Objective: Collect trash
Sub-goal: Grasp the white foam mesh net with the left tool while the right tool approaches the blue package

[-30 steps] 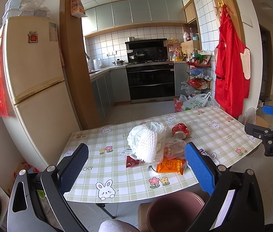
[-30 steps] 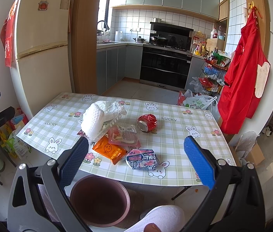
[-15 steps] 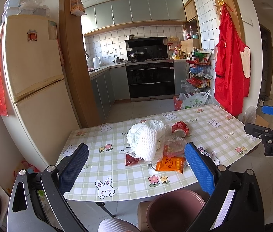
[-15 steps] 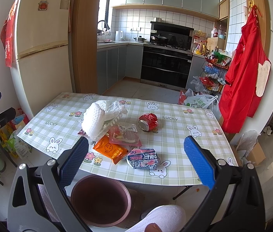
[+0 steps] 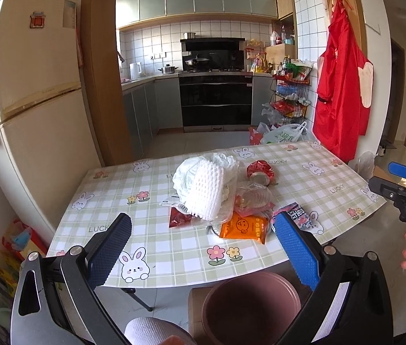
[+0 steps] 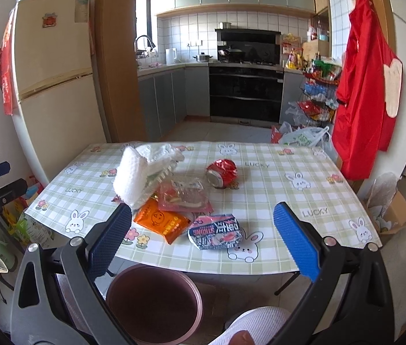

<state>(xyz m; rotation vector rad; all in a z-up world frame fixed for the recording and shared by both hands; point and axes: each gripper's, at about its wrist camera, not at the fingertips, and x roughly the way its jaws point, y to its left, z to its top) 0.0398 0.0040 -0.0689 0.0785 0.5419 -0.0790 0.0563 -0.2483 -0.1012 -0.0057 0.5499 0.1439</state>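
Across the checked tablecloth of the table point(image 6: 312, 172), a loose heap of trash lies near the front edge, with a maroon bin point(image 6: 154, 302) on the floor just below that edge. Largest in the heap is a white foam fruit net point(image 5: 207, 189) tangled with thin white plastic; it looks feather-light and springy, so a pinch through its mesh should hold. Next comes an orange snack packet point(image 6: 161, 221), flat and probably slippery, best taken by a raised corner. Beside it lies a crumpled foil lid point(image 6: 215, 231) with pink and blue print, light and easily creased. Behind sits a crushed red can point(image 6: 222, 172), stiff, dented, liable to roll. The left gripper point(image 5: 200, 250) and right gripper point(image 6: 201, 247) both hover short of the table, fingers spread wide and holding nothing.
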